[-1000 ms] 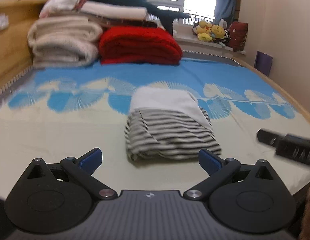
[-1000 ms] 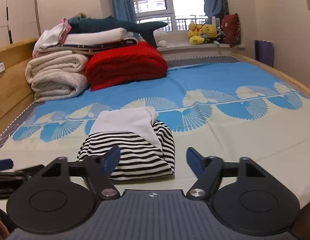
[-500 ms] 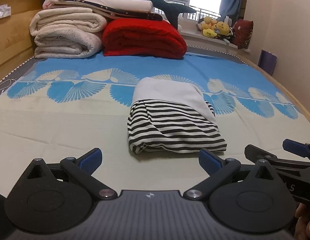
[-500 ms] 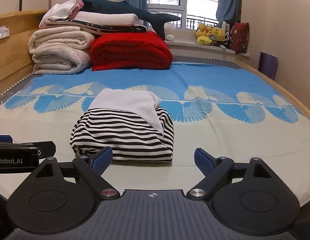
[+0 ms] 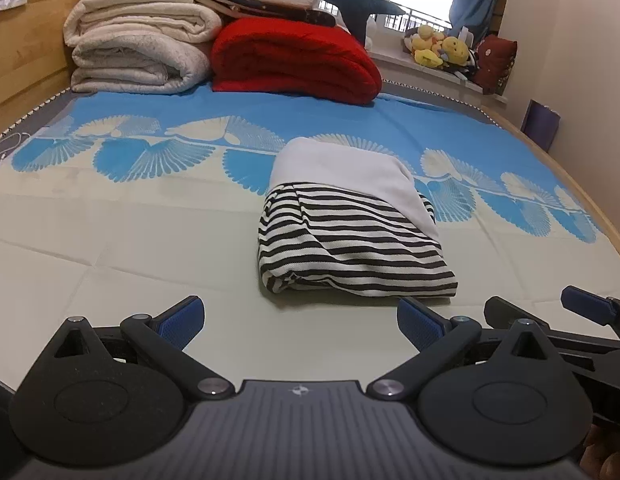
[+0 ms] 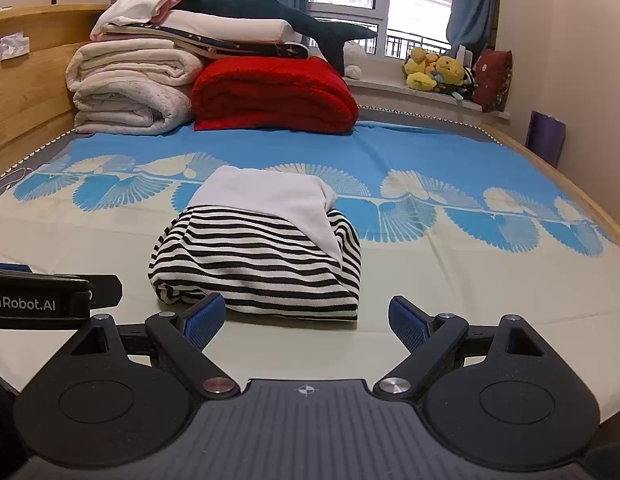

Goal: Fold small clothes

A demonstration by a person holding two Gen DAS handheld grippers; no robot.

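A folded black-and-white striped garment (image 5: 350, 248) with a white panel on top lies on the bed; it also shows in the right wrist view (image 6: 258, 260). My left gripper (image 5: 300, 320) is open and empty, just short of the garment's near edge. My right gripper (image 6: 308, 318) is open and empty, its left fingertip (image 6: 204, 314) close in front of the garment's near edge. The right gripper shows at the right edge of the left wrist view (image 5: 582, 312); the left gripper shows at the left edge of the right wrist view (image 6: 38, 300).
The bed sheet (image 5: 130, 240) is cream with a blue fan pattern. Folded cream blankets (image 5: 138, 52), a red blanket (image 5: 294, 60) and a plush shark are stacked at the head. A wooden headboard (image 6: 22, 80) is on the left; plush toys (image 6: 434, 70) sit on the windowsill.
Both grippers have drawn closer to the garment and settled side by side in front of it. Both stay open. The garment has not moved.
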